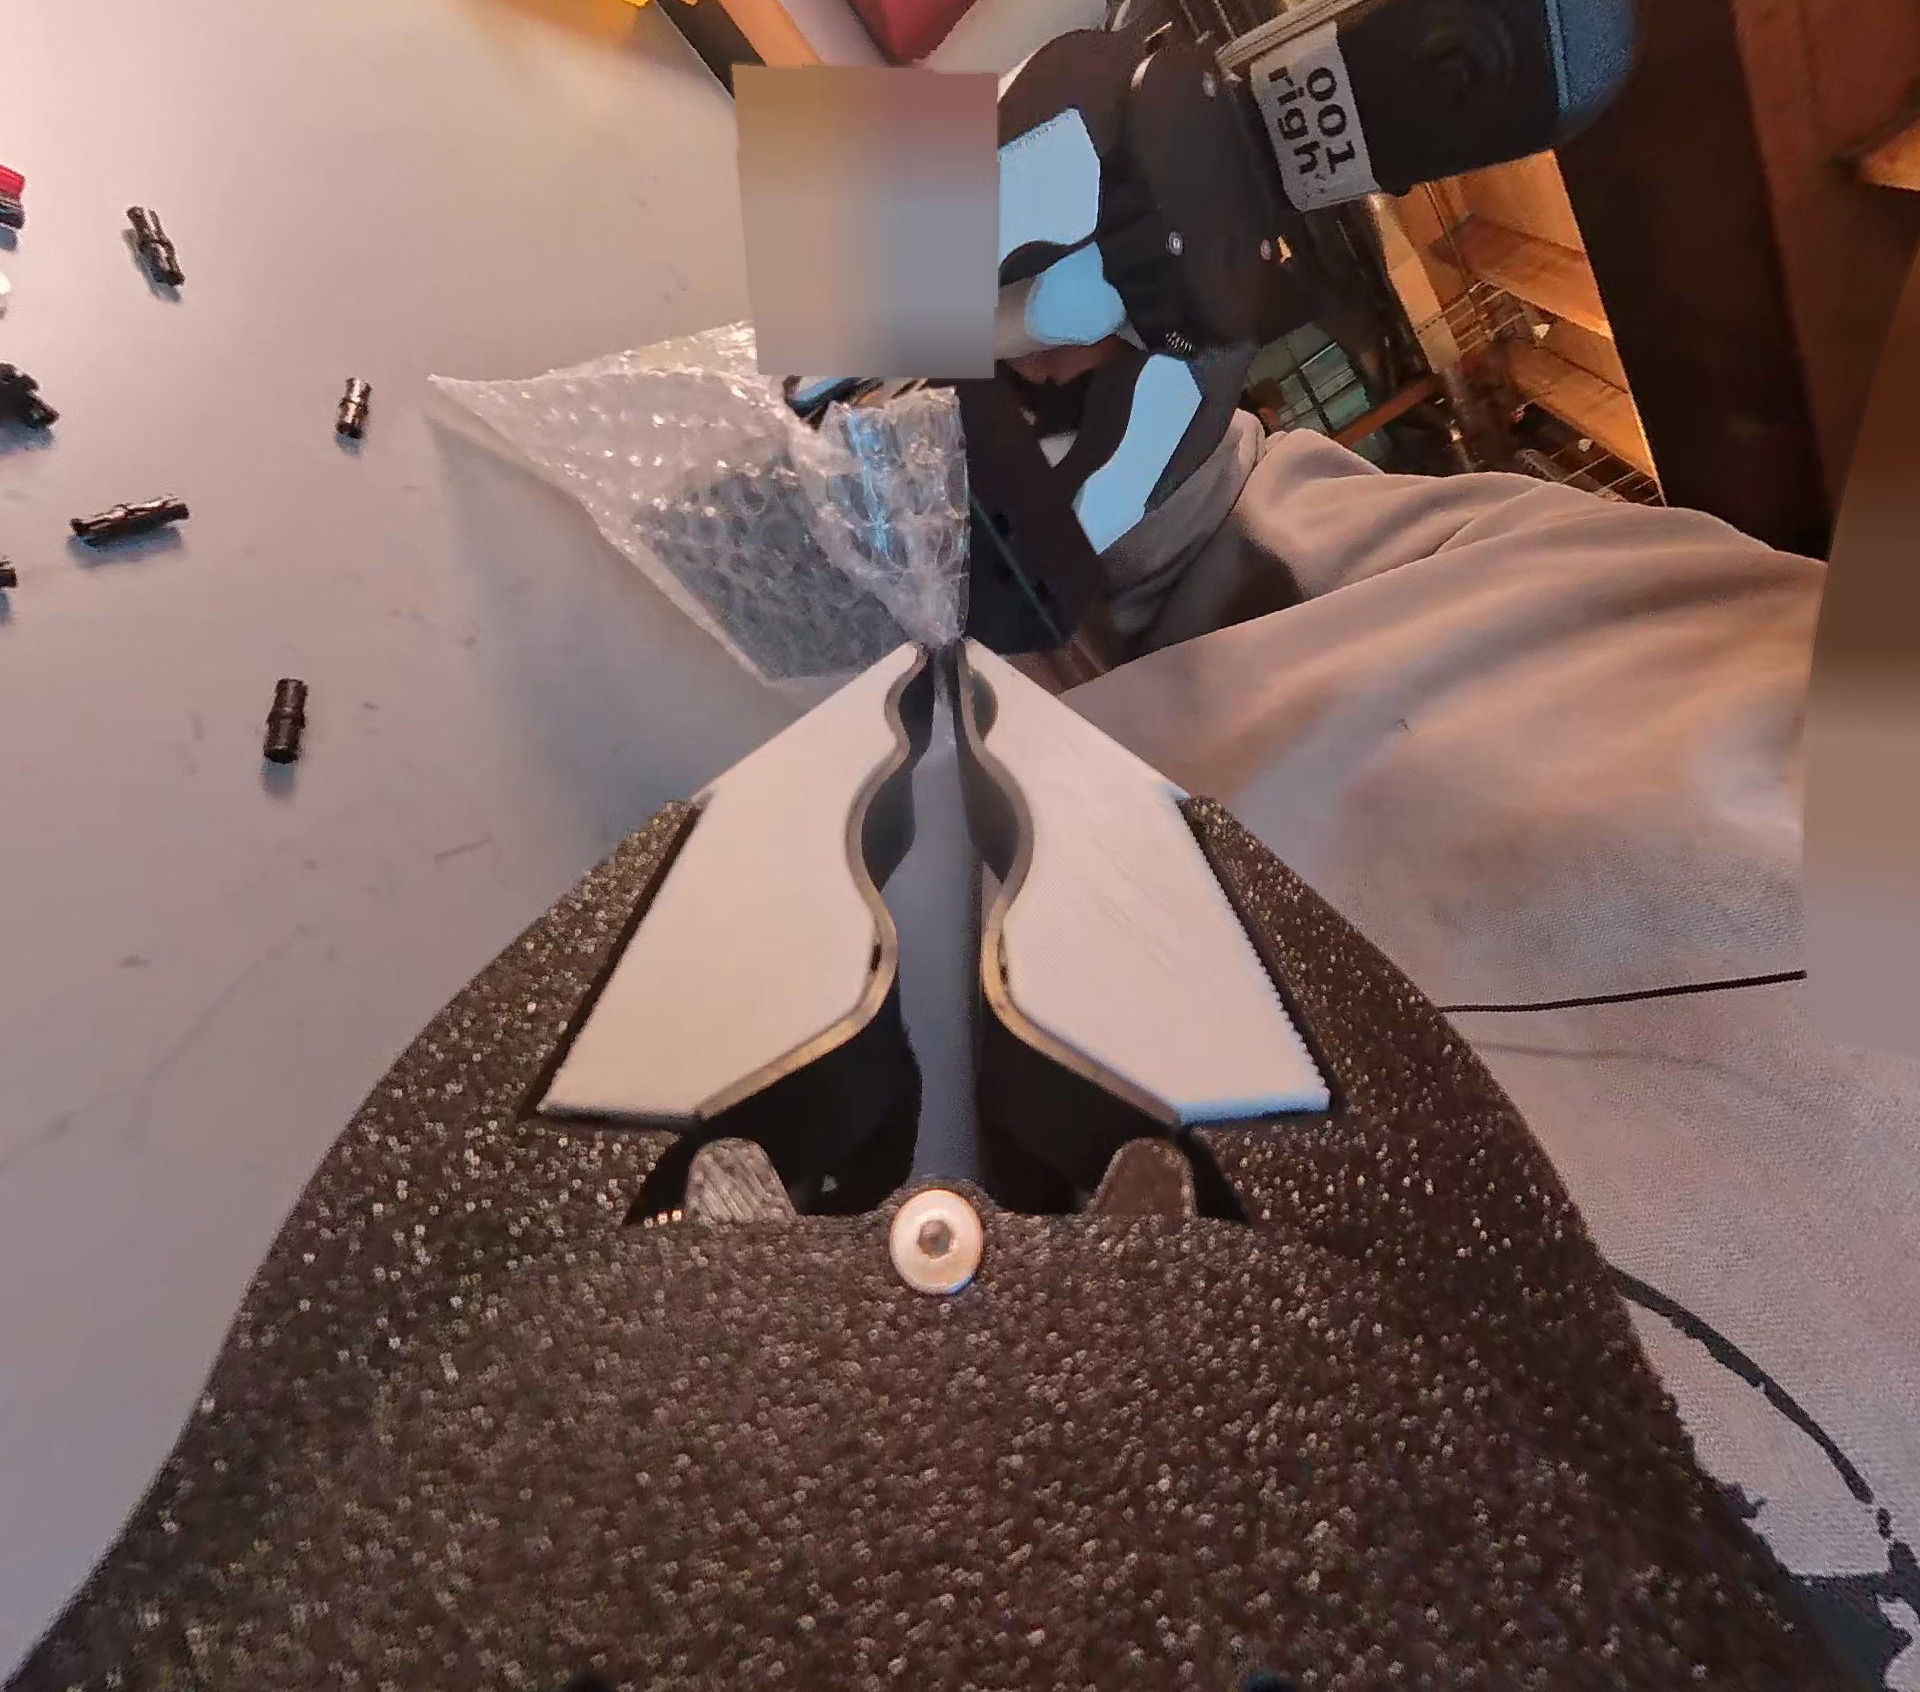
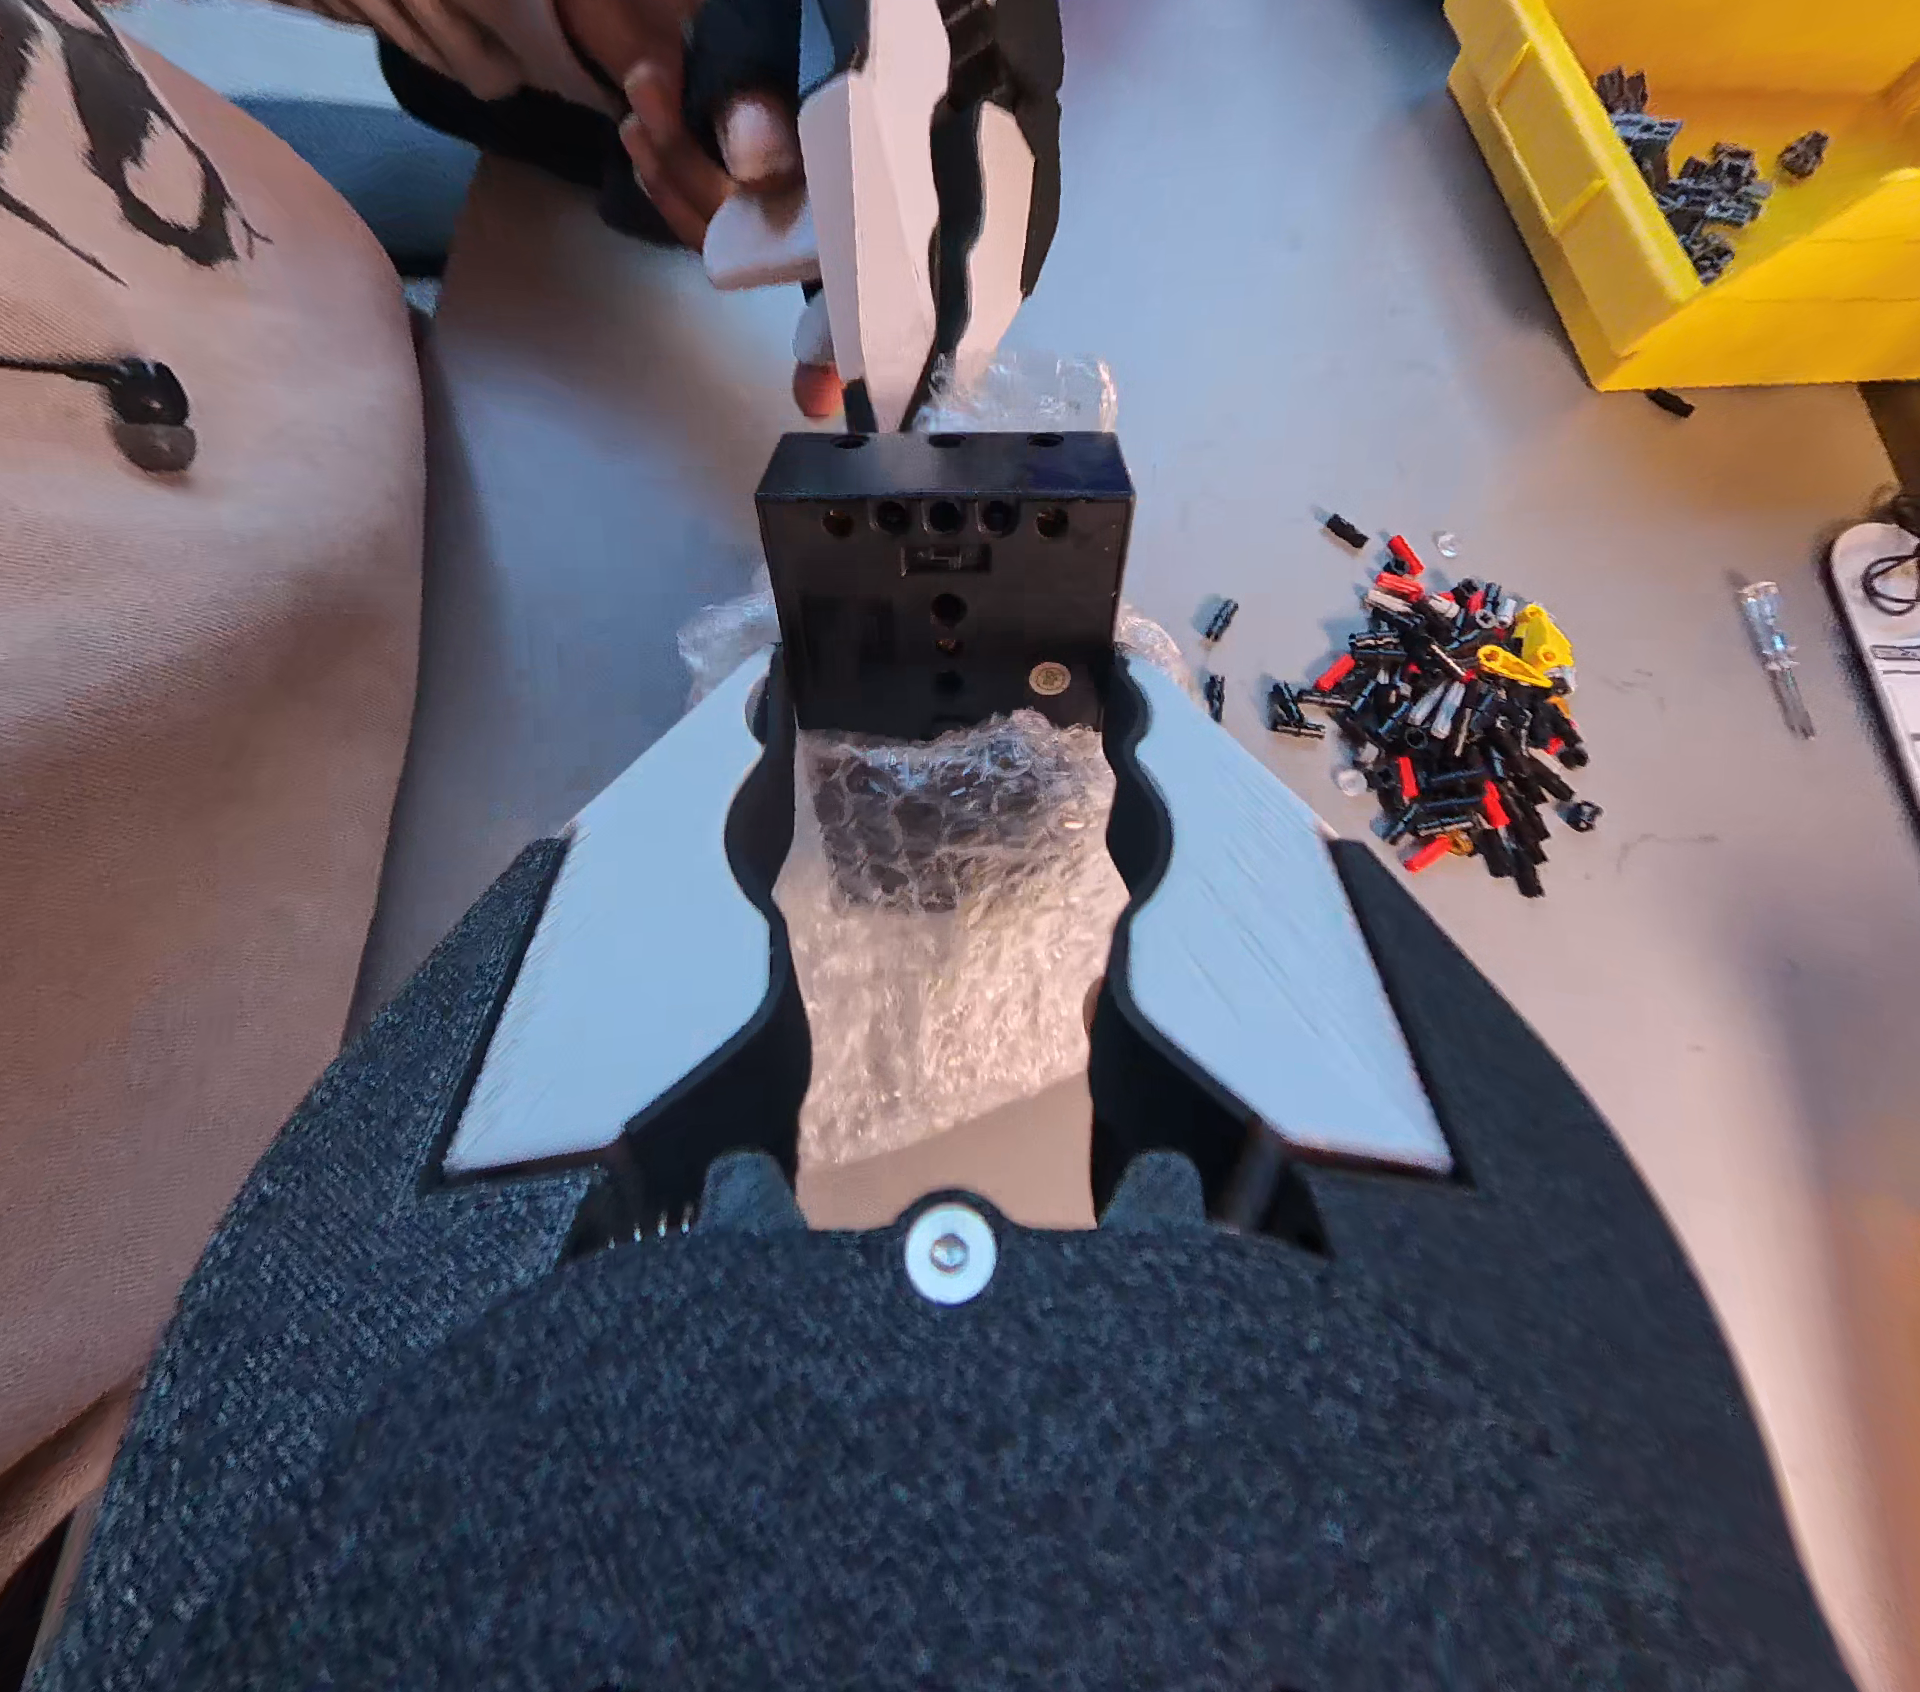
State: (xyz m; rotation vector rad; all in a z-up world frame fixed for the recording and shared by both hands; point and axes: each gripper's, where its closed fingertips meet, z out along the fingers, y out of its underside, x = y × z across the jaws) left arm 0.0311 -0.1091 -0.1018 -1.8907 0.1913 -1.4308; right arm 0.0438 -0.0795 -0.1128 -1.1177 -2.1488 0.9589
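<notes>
The left gripper [image 1: 940, 655] was pinched tight on a twisted corner of the bubble wrap [image 1: 727, 489], its tips closed with only the film between them, so the wrap hung stretched from that one point. The right gripper [image 2: 945, 686] clamped the black box [image 2: 943, 572] by its sides, jaws spread to the box's width, holding it steady above the table [image 2: 1299, 292]. Half the box stood bare; its near end sat sheathed in wrap [image 2: 935, 863]. From the right side the left gripper [image 2: 894, 395] came down at the box's far edge, where the wrap bunched. A pile of small parts [image 2: 1444, 728] lay to the right, near a yellow bin [image 2: 1558, 188] farther off; loose black pins [image 1: 284, 717] dotted the table.
</notes>
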